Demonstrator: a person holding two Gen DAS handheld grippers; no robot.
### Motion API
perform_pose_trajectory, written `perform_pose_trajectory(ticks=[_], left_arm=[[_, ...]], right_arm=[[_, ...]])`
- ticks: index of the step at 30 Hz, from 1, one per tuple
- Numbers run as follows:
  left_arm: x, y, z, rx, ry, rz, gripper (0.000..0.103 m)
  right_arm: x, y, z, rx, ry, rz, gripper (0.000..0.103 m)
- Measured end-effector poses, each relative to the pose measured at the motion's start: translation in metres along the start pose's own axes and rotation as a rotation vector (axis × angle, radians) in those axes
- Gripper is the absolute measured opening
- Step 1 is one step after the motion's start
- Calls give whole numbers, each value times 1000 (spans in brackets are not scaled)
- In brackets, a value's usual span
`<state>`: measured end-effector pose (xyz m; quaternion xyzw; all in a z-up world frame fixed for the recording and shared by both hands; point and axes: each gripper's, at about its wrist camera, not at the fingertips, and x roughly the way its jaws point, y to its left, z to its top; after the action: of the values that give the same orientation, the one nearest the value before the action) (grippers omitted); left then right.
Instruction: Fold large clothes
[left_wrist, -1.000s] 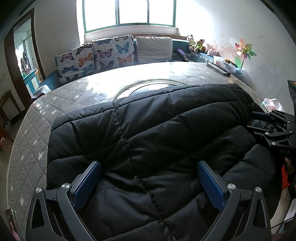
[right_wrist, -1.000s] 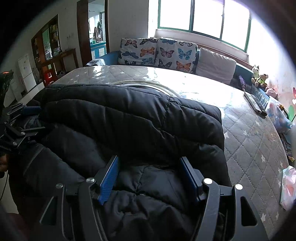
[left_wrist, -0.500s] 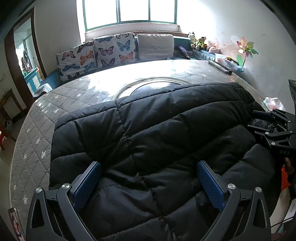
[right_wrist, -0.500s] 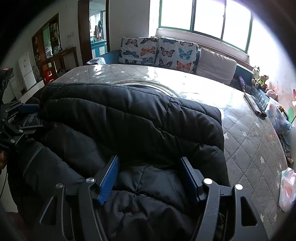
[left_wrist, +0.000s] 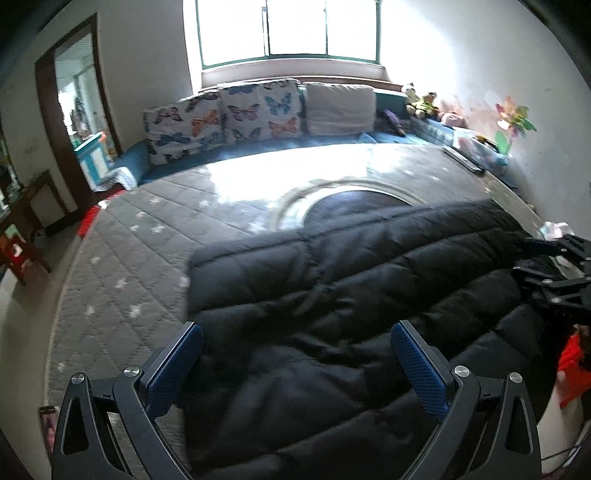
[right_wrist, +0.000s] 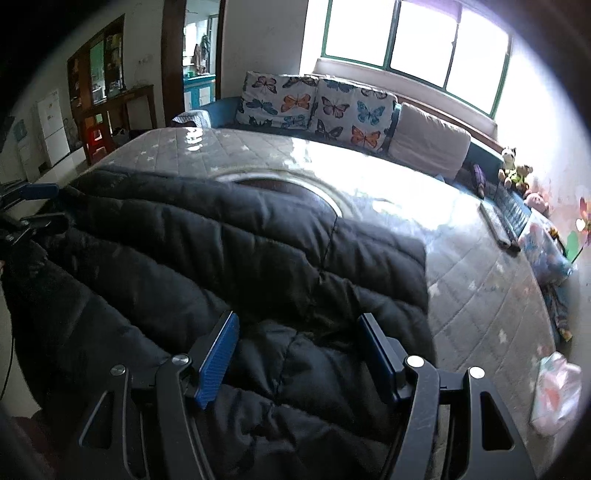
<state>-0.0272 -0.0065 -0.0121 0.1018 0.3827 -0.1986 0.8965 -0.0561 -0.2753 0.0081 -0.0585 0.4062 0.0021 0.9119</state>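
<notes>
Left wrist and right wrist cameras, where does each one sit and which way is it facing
Left wrist: rides the left gripper, angled down over the black padded coat toward the window; its own open fingers show.
Right wrist: rides the right gripper, looking down over the coat's other end; its open fingers show.
Shared: coat, quilted mattress, butterfly cushions, each other's gripper.
</notes>
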Motion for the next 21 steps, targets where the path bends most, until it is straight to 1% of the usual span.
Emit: perform_pose_trajectory(ticks=[2, 3, 5, 8, 10, 12, 16, 18, 21], left_arm=[[-7, 14, 3, -26, -16, 15, 103], [-10, 20, 5, -44, -19, 12, 103], [-9, 33, 3, -80, -9, -9, 103], [1, 44, -5, -108, 31, 11, 103], [11, 47, -13, -126, 63, 5, 103], [20, 57, -22, -156, 90, -22, 103], [36, 79, -36, -239, 88, -98, 103], [39, 81, -40, -240, 72, -100, 103], [36, 83, -41, -214, 71, -91, 103]], right_arm=[[-9, -6, 5, 12, -19, 25, 72], [-13, -10, 7, 24, -23, 42, 72], [-16, -14, 7, 33, -23, 43, 72], [-10, -18, -1, 43, 11, 55, 72], [1, -19, -12, 45, 58, 63, 72], [5, -16, -22, 36, 70, 66, 74], [13, -13, -32, 42, 55, 73, 79], [18, -9, -34, 32, 53, 61, 81], [12, -6, -29, 9, 65, 51, 81]])
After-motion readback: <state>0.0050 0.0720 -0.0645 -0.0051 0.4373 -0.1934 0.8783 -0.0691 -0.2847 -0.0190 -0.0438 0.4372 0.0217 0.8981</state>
